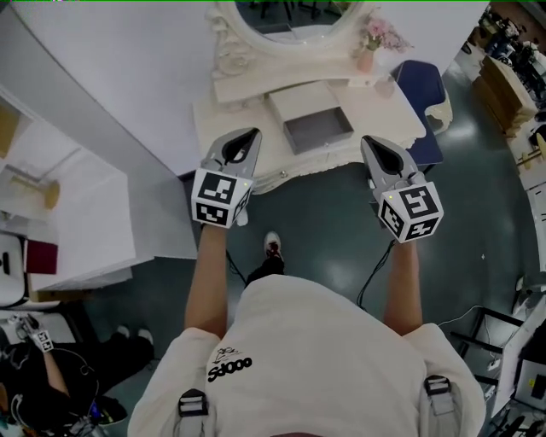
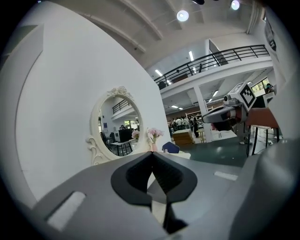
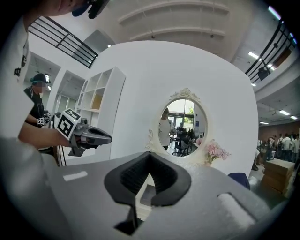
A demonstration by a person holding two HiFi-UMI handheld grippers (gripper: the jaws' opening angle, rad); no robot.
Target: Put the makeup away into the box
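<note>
Box [image 1: 316,132], grey, shallow and open-topped, lies near the middle of the white vanity surface [image 1: 388,118], in front of the oval mirror [image 1: 290,13] with its carved white frame. Its inside looks bare grey from the head view. Individual makeup items are too small to pick out. One small pale item [image 1: 386,85] stands right of the box, near the vase, and what it is cannot be told.

A vase of pink flowers [image 1: 374,38] stands at the back right of the surface, beside the mirror. A blue chair [image 1: 424,85] is just off the surface's right end.

The left gripper [image 1: 250,135] is held out roughly level, its tip over the surface's front left edge in the head view. Its own view shows the fingers [image 2: 140,171] pressed together at the tips, with nothing between them. Ahead of it are the mirror [image 2: 117,124] and the flowers [image 2: 153,134].

The right gripper [image 1: 368,142] is held level too, well apart from the left one, its tip at the front right part of the surface. Its fingers [image 3: 164,176] are also closed tip to tip and hold nothing. Its view faces the mirror [image 3: 183,126], with the flowers [image 3: 214,151] to the right.

White shelves [image 3: 96,101] stand left of the vanity's wall.
</note>
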